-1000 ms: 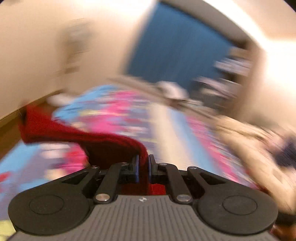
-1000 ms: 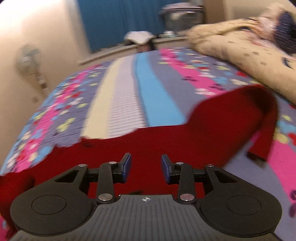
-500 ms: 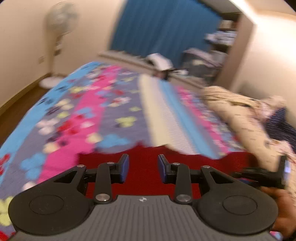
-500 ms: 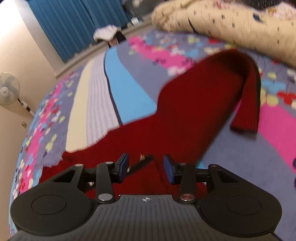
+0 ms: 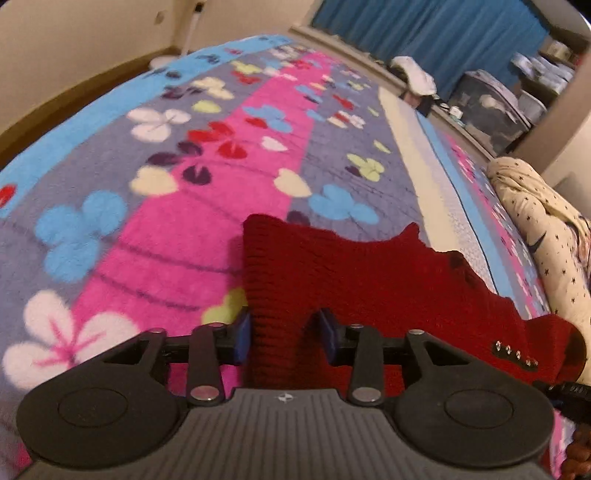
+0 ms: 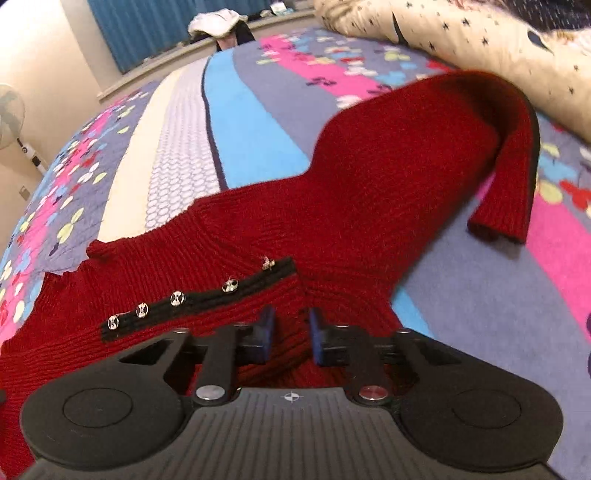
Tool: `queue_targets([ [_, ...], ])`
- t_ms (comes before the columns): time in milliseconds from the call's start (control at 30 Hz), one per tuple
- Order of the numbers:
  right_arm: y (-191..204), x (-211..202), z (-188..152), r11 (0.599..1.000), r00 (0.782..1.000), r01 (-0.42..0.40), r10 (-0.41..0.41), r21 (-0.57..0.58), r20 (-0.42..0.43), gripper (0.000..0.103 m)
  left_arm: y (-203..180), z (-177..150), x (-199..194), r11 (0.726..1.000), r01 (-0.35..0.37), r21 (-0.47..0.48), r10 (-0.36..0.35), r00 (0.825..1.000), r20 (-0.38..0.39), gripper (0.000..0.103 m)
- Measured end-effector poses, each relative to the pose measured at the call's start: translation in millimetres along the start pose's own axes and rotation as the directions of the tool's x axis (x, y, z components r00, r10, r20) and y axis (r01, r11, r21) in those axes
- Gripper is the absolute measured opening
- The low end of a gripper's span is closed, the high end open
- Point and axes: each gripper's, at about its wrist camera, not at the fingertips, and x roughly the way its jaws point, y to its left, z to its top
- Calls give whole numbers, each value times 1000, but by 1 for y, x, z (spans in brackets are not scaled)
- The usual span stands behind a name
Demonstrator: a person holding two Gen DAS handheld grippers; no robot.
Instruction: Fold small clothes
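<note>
A small dark red knit sweater [image 6: 369, 177] lies spread on the flowered bedspread [image 5: 184, 166]. It has a black placket with silver snaps [image 6: 177, 299]. One sleeve [image 6: 513, 173] is bent over at the right. My left gripper [image 5: 282, 338] is open, low over the sweater's ribbed left edge [image 5: 266, 280], with knit between the jaws. My right gripper [image 6: 288, 336] is part open, straddling a ridge of the knit near the placket end. The sweater also shows in the left wrist view [image 5: 388, 273].
A cream star-print duvet [image 6: 461, 40] is heaped along the bed's right side. A white cloth pile [image 6: 218, 22] sits at the far edge by the blue curtain [image 5: 424, 33]. A fan [image 6: 9, 114] stands by the left wall.
My left gripper let go of the sweater, opened, and dropped low over its left edge. My right gripper moved closer over the placket and its jaws narrowed around the knit.
</note>
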Motion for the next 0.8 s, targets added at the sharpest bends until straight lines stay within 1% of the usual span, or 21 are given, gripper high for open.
queue_targets([
  [33,-3,-1,1,1000,1000,-7,7,10,5,15,-4,2,0,1000,-5,31,5,1000,14,19],
  [100,-8,-6,5,999,999,-31,30,34,26,12,-7,9,-7,998,-2,56,-1,999,52,16],
  [167,-6,-14,9,995,993,-88,85,41,76,11,-10,18,-23,997,11,77,-21,992,124,15],
  [200,-5,-19,10,991,987,-127,122,41,100,11,-12,21,-33,995,8,95,-23,986,166,14],
  [233,-4,-25,12,983,976,-179,173,40,130,11,-15,27,-43,994,6,107,-29,976,214,14],
  [267,-3,-29,12,976,967,-214,206,37,153,11,-16,32,-51,993,16,116,-45,966,254,14],
  [300,-1,-34,13,970,955,-241,233,23,182,11,-18,36,-57,991,17,129,-54,956,288,14],
  [333,-1,-38,13,968,949,-250,243,8,199,11,-20,37,-59,990,7,143,-52,949,310,14],
  [367,1,-39,14,969,949,-246,244,-13,202,12,-20,37,-55,989,-2,147,-44,951,307,14],
  [400,1,-37,15,972,954,-234,234,-24,186,14,-18,35,-48,990,-6,141,-33,962,272,17],
  [433,1,-32,16,978,966,-207,210,-35,149,15,-15,32,-36,992,-14,126,-11,980,198,19],
  [467,0,-24,16,985,979,-169,173,-40,110,15,-12,29,-29,994,-30,108,15,990,140,19],
  [500,-5,-17,15,991,989,-129,130,-22,76,15,-10,25,-30,994,-67,90,57,992,116,19],
  [533,-10,-12,16,994,993,-106,105,13,52,15,-10,24,-39,992,-96,77,85,988,129,19],
  [567,-17,-9,17,994,995,-97,95,55,32,15,-11,23,-51,993,-98,65,87,985,150,19],
  [600,-25,-8,21,991,995,-95,94,93,22,18,-11,22,-65,995,-82,52,72,984,165,22],
  [633,-30,-9,23,990,996,-92,90,110,25,22,-13,21,-80,998,-54,44,46,983,176,27],
  [700,-40,-17,31,988,996,-78,71,135,61,24,-22,11,-100,998,-3,64,-9,983,184,29],
  [733,-43,-21,33,986,995,-80,69,143,75,26,-30,0,-104,994,21,106,-39,984,175,29],
  [767,-47,-25,34,985,993,-87,74,149,87,26,-37,-13,-101,987,24,160,-49,987,155,29],
  [800,-50,-29,35,984,992,-95,82,152,93,28,-45,-27,-88,974,-1,226,-21,995,96,29],
])
